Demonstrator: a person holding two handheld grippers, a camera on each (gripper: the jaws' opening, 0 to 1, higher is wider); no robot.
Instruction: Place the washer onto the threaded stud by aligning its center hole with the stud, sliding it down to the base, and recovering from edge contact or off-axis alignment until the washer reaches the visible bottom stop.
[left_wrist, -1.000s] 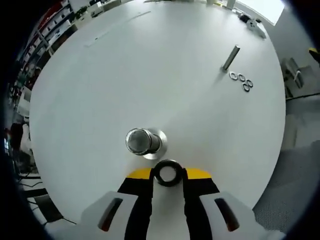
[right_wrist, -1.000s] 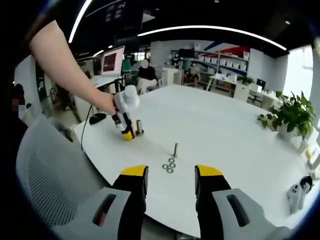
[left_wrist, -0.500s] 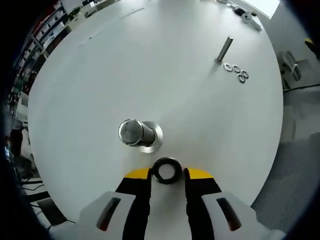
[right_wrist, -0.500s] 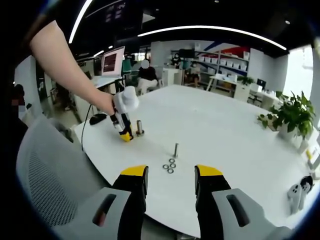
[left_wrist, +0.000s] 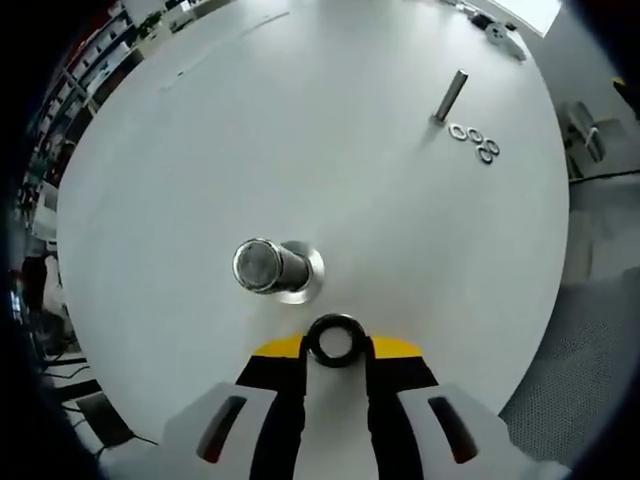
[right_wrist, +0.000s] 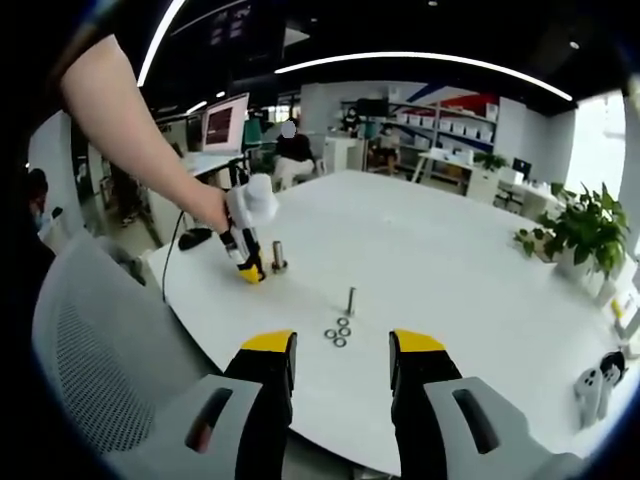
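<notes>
- Two views, read left to right. In the left gripper view, I see the threaded stud (left_wrist: 268, 267) standing upright on its round base on the white table (left_wrist: 300, 120), viewed almost end-on.
- I have the left gripper (left_wrist: 336, 345) closed on the washer (left_wrist: 336, 340), its jaws pinching the rim from both sides. The washer sits just beside the stud, not over it.
- Farther right lie a second, thinner stud (left_wrist: 449, 95) and three loose washers (left_wrist: 474, 142).
- In the right gripper view, a person's arm (right_wrist: 140, 140) holds the left gripper next to the threaded stud (right_wrist: 278, 255).
- I hold the right gripper (right_wrist: 340, 355) with jaws spread wide, gripping nothing, above the table edge near the loose washers.
</notes>
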